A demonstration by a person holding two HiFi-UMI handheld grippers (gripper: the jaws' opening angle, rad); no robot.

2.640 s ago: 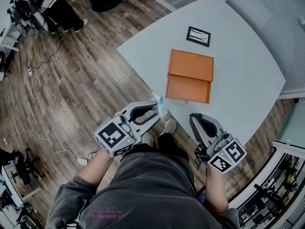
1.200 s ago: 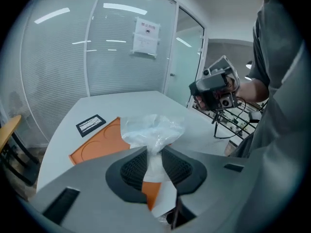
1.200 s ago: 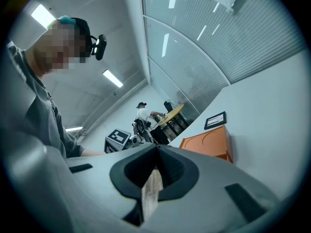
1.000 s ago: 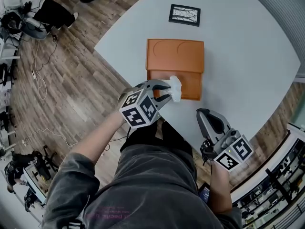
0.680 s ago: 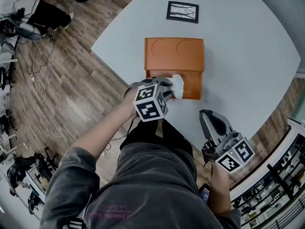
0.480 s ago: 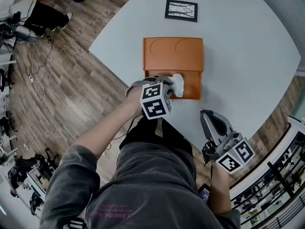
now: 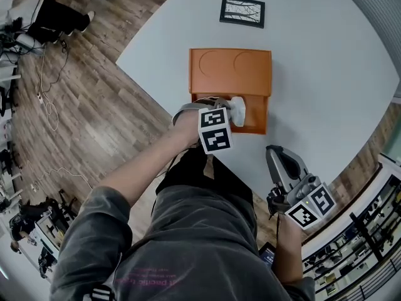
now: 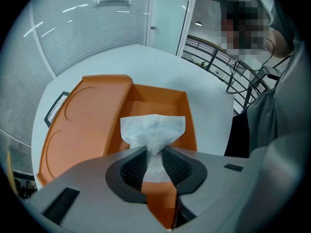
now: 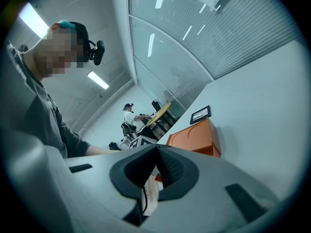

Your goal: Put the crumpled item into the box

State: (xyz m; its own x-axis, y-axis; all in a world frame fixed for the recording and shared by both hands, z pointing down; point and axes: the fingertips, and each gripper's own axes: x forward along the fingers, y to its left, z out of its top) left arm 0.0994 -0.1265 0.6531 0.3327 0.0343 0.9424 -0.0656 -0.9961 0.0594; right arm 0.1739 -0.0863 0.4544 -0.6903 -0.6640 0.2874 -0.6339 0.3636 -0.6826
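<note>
- Clamping the crumpled item in the left claw: pads pinched on the narrow tail of the white wad, with its wider, bunched part fanning out past the tips.
- Pointing steeply down over the open compartment of the orange box, with the wad inside the outline of the walls; cannot tell whether it already touches the box floor.
- Lying folded back flat on the counter, on the far side of the compartment: the box's lid, out of the way of the drop.
- Pressed together with nothing between the jaws: the right claw, held low by the near edge of the counter, well apart from the box and taking no part.
- Judged as nearly finished: pick-up and carry done, item brought over the opening.
- Left to do, by that judgement: parting the left jaws so the wad falls inside, then lifting clear without dragging it back out over a wall.
- Counted: two claws, one crumpled item, one box with one lid, one black-framed card beyond the box.
</note>
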